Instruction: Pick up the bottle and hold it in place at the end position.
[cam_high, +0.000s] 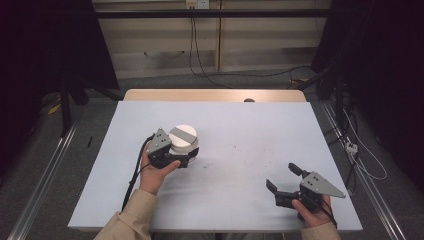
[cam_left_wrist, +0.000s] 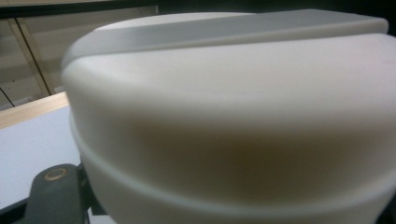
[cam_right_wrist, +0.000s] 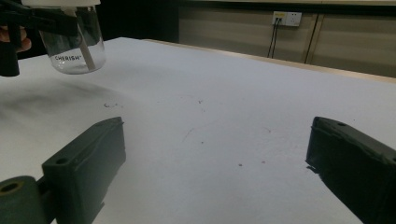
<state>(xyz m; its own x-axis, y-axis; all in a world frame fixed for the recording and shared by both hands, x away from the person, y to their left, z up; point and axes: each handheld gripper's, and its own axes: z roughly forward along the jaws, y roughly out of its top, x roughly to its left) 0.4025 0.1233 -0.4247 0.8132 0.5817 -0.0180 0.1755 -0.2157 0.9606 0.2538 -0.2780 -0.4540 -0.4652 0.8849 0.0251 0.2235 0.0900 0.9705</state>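
Jar (cam_high: 183, 140), a clear glass body under a broad white lid with a grey band, is held off the pale table sheet (cam_high: 240, 150), left of centre, by the left gripper (cam_high: 172, 159), whose jaws are clamped on it just below the lid. A slip could be caused by so narrow a hold (the glass looks smooth). The right gripper (cam_high: 282, 181) is rested near the front edge, jaws apart, nothing between them.
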